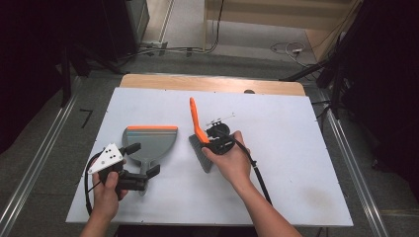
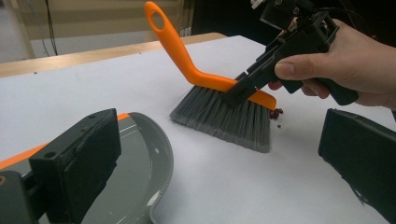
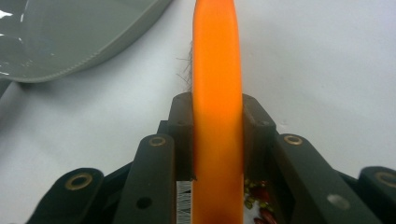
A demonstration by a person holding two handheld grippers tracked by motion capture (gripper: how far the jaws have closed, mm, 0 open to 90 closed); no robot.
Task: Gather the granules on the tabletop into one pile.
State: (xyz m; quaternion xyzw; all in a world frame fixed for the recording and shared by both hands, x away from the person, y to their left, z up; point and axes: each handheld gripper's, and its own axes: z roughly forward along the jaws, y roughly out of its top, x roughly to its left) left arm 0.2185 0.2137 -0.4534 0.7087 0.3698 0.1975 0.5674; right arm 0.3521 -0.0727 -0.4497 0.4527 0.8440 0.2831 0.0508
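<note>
Right gripper point(image 1: 211, 141), centre of the high view, is clamped on the orange back of a hand brush point(image 1: 199, 133); the right gripper view shows both black jaws pressed flat against the orange spine point(image 3: 217, 116). Brush handle rises tilted toward the upper centre of the high view, grey bristles point(image 2: 224, 116) down on the white table point(image 1: 296, 148). In the left gripper view, small red and dark crumbs point(image 2: 277, 113) lie on the table just beside the bristle end, right of centre; some show under the brush in the right gripper view, bottom centre.

Left gripper point(image 1: 142, 160), lower left of the high view, has its jaws spread wide, one on each side of the dustpan's handle; I cannot tell whether they touch it. Grey dustpan point(image 1: 150, 140) with an orange lip lies flat on the table, left of centre, just beside the brush, not touching. Its curved rim point(image 2: 163, 158) shows at the lower left of the left gripper view.
</note>
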